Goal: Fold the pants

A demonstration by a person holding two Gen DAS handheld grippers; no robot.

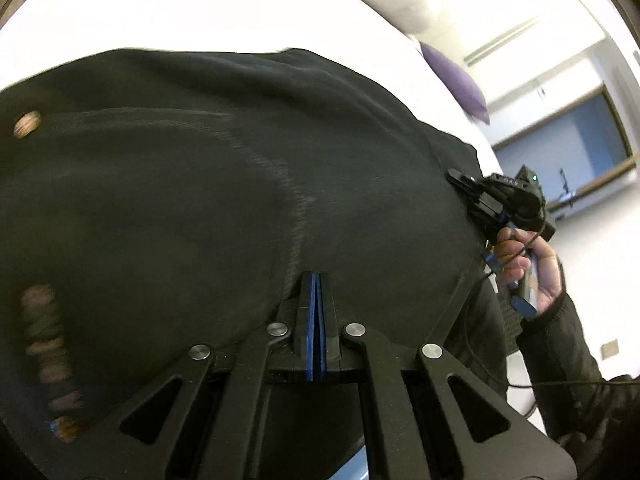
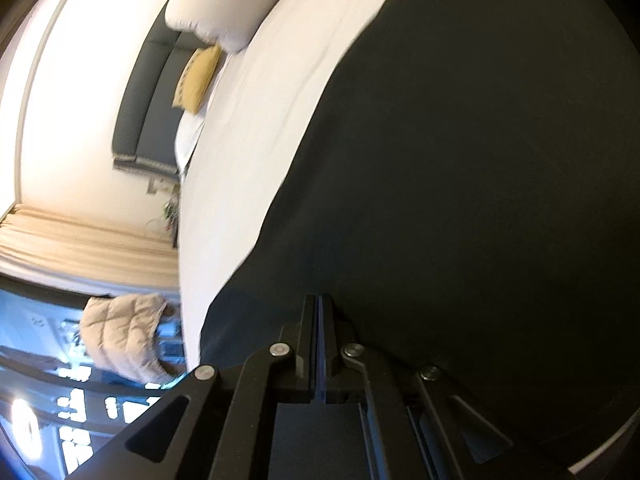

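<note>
Both wrist cameras look steeply down along their fingers, close over the dark pants [image 1: 200,200] on the white bed [image 2: 248,140], which both views share

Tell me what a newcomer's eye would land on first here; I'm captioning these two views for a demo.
The dark pants dominate, spread over the white bed and filling most of both views. Next come the grippers: the left gripper shut at the fabric's near edge, the right gripper at the far right edge, held by a hand. A yellow cushion stands out beside a white pillow.
</note>
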